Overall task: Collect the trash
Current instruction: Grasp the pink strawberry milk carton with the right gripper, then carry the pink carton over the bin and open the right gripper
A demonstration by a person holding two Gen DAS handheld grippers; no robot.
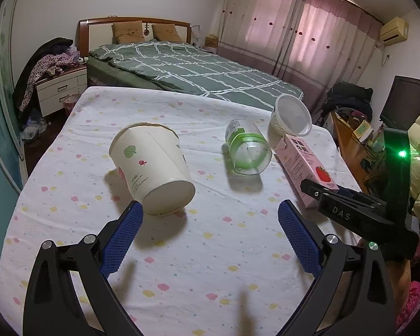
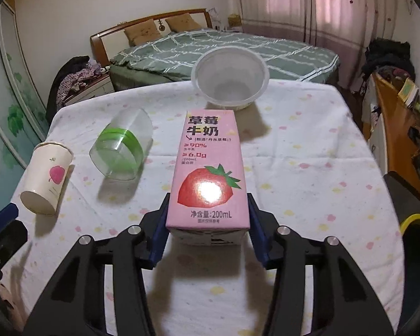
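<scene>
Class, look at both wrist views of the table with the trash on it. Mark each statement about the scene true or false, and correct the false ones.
1. The pink milk carton lies between the right gripper fingers. True.
2. The paper cup stands upright. False: it lies tipped on its side.
3. The left gripper holds the clear plastic cup. False: it is open and holds nothing.
4. The white plastic bowl sits beyond the carton. True.
5. The tablecloth is plain green. False: white with small coloured flowers.
</scene>
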